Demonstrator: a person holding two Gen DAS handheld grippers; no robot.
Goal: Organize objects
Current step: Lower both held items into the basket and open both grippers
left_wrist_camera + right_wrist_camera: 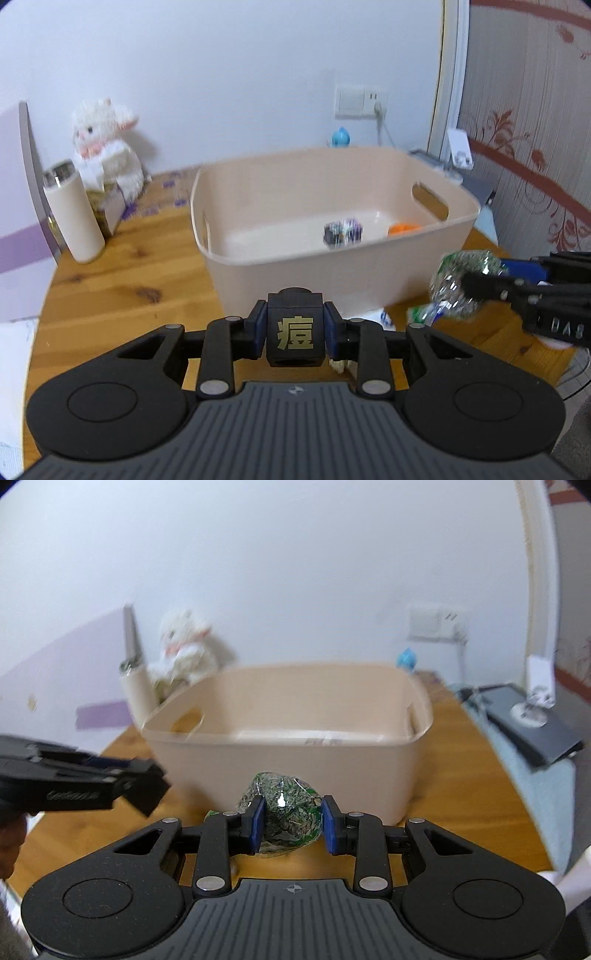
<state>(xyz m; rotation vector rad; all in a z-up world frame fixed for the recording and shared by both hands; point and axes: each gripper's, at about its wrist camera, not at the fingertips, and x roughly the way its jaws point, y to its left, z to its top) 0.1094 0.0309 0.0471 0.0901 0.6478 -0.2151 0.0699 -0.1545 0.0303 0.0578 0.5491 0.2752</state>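
Note:
A beige plastic bin (295, 273) stands on the wooden table (122, 288); it also shows in the right wrist view (288, 771). Inside lie a small dark patterned object (341, 232) and an orange object (403, 229). My left gripper (295, 332) is shut on a black cube with a gold character (294, 334), held in front of the bin. My right gripper (293, 823) is shut on a shiny green packet (286, 818), held before the bin's near wall; it shows at the right in the left wrist view (463, 291).
A white plush toy (107, 147), a cream tumbler (74, 214) and a small box stand at the table's back left. A blue bottle top (340, 137) and a wall socket (360, 100) are behind the bin. A dark flat device (532, 727) lies to the right.

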